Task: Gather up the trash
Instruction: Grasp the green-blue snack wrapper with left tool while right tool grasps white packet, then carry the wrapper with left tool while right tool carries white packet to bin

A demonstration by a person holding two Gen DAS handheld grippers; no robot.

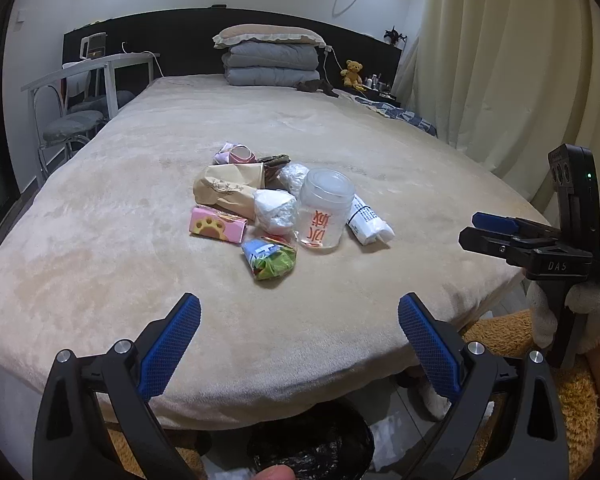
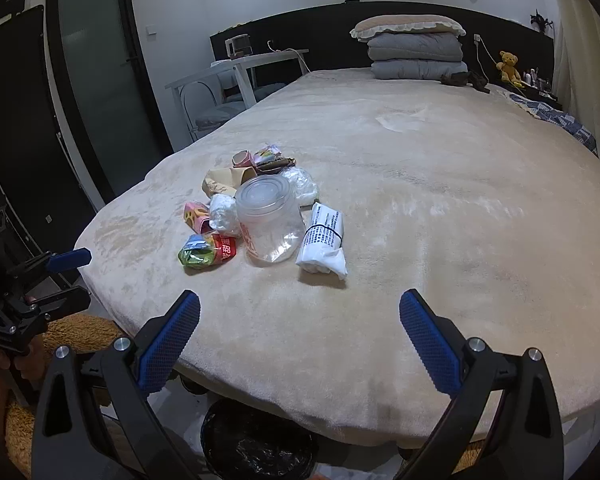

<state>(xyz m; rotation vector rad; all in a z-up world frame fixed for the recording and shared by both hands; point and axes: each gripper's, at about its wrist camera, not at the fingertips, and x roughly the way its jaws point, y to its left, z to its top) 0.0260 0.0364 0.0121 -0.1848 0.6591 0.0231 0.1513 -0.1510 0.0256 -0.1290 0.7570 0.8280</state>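
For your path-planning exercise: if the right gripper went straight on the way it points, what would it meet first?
Likely the white rolled packet, which lies nearest on the bed ahead of the open right gripper. The clear plastic jar stands just left of it. Depth is uncertain.

Dim, even indoor light; fisheye-bent, dark edges

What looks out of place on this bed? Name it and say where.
A heap of litter sits mid-bed on the beige blanket: a clear plastic jar, a rolled white bag, a pink carton and a crumpled green wrapper. Nothing has spilled.
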